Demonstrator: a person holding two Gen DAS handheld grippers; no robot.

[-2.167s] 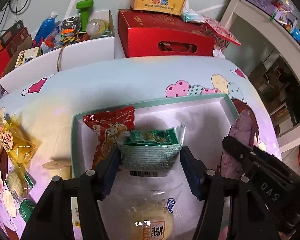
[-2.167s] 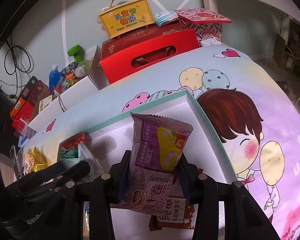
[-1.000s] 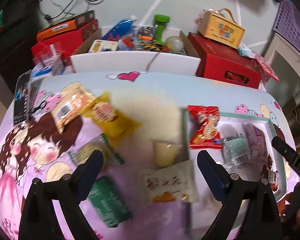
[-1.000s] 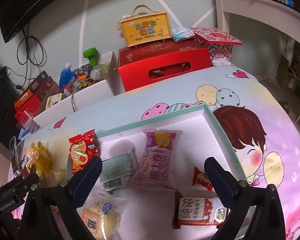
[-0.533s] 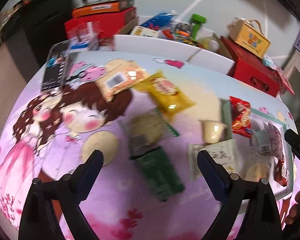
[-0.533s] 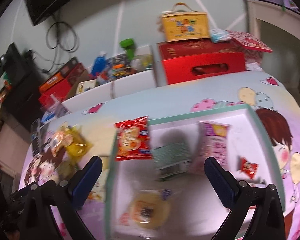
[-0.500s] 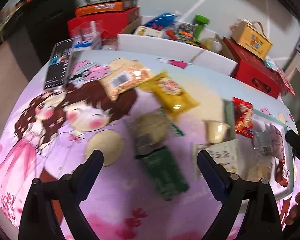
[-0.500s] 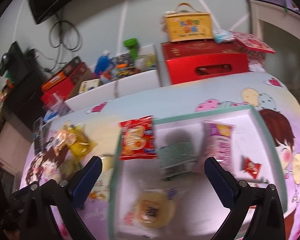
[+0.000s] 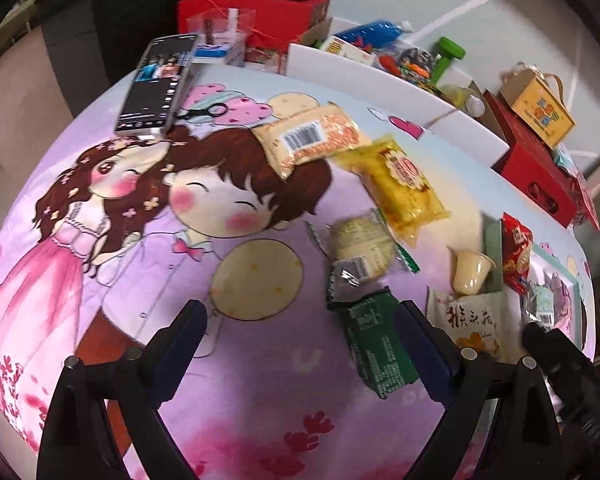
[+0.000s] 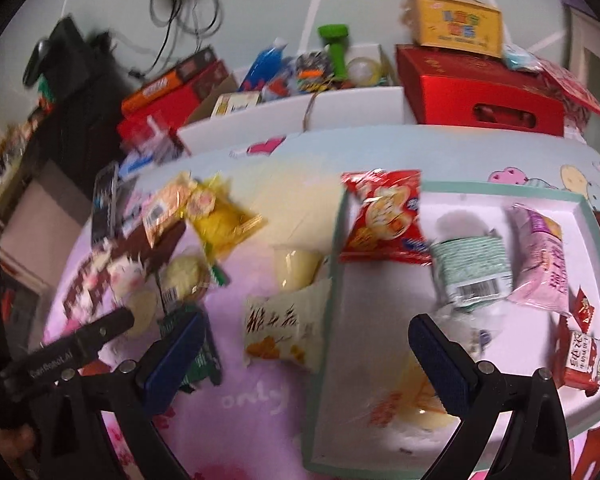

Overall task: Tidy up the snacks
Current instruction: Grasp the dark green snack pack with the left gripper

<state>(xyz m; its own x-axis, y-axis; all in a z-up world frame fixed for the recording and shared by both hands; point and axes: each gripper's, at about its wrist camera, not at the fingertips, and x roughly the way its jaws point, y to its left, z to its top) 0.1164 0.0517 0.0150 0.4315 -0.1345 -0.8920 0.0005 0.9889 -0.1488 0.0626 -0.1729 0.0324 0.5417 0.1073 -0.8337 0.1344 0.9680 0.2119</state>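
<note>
While loose packets lie on the cartoon-print counter (image 9: 260, 420), both sets of fingers are spread and empty: left gripper (image 9: 300, 344) near the dark green foil packet (image 9: 376, 344), right gripper (image 10: 304, 344) over the cream printed pouch (image 10: 280, 328) beside the teal-rimmed white tray (image 10: 332, 280), likely their destination.

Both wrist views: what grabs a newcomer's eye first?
The loud cartoon tablecloth fills the left wrist view, with snack packets scattered across it, a yellow packet the brightest. In the right wrist view, the white tray at right already holds several snacks, and a red packet overhangs its left rim. Both grippers are open and empty.
</note>
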